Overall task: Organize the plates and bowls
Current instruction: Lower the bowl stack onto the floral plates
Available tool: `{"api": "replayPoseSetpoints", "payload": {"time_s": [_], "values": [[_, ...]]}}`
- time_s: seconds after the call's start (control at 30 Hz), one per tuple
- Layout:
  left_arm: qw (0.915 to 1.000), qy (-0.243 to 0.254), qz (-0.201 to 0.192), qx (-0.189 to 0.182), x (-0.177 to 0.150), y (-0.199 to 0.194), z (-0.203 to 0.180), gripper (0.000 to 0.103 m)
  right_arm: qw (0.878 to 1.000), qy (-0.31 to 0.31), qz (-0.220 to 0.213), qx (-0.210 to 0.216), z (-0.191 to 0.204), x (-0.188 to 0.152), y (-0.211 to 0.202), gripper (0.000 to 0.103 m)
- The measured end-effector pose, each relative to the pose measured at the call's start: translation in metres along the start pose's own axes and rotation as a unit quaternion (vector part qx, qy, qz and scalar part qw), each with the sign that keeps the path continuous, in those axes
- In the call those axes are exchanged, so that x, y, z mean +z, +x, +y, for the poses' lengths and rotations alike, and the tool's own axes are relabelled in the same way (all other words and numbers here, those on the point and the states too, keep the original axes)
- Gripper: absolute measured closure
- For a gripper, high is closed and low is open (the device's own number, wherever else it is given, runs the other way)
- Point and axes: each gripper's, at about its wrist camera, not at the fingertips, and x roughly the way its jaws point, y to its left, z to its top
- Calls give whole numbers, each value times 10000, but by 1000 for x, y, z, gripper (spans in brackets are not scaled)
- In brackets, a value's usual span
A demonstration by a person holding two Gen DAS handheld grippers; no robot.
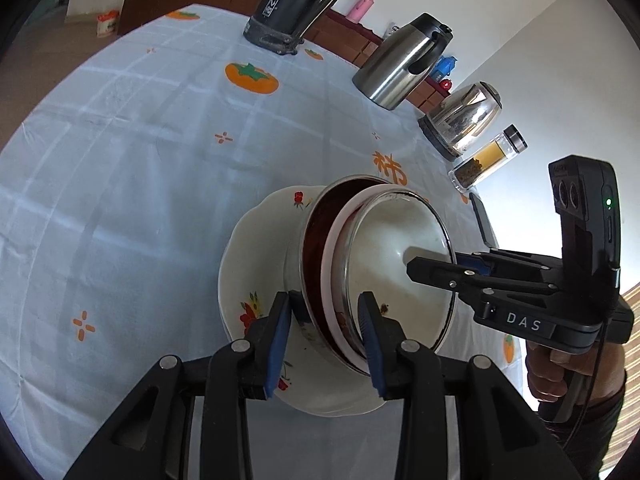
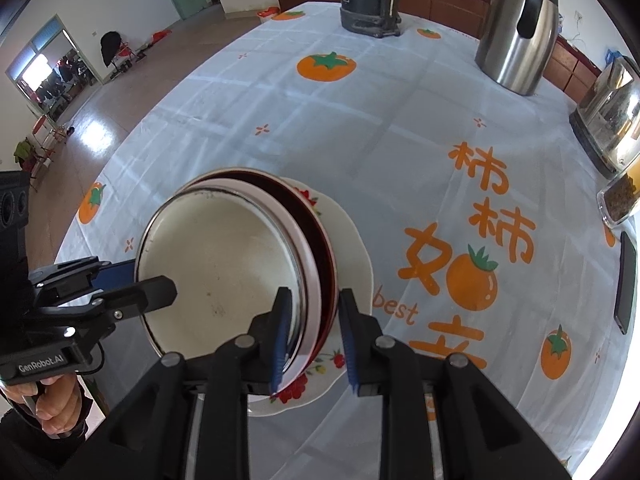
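Between both pairs of jaws a nest of bowls is straddled: a white enamel bowl (image 1: 394,248) innermost, a pink-rimmed bowl (image 1: 334,264) around it, a dark red-lined bowl (image 1: 314,240) outermost, all seated on a flowered plate (image 1: 256,280). The left gripper (image 1: 326,340) stands partly open, its pads either side of the stacked rims on its near side; whether they press cannot be told. The right gripper (image 2: 314,336) stands narrowly parted over the rims opposite, contact likewise uncertain. For a sound step, the rims are best clamped squarely by both before any lift, and the nest kept level so nothing slides. Beyond the grippers a persimmon-printed tablecloth (image 2: 360,128) is spread; a steel jug (image 2: 516,28), an electric kettle (image 2: 612,112) and a glass tea jar (image 1: 486,158) are ranged further off, with a tiled floor (image 2: 100,120) to the left
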Motion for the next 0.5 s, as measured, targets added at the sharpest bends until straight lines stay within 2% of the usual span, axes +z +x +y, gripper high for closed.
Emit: {"api": "replayPoseSetpoints", "payload": {"time_s": [0.33, 0.43, 0.5], "values": [[9960, -628, 327, -538, -1, -1, 17, 62, 9997, -67, 225, 113, 1, 24, 16, 76], [9963, -564, 340, -543, -1, -1, 17, 62, 9992, -268, 285, 53, 6, 26, 18, 75], [9974, -488, 216, -476, -1, -2, 15, 60, 9995, -236, 169, 126, 5, 24, 17, 73]]}}
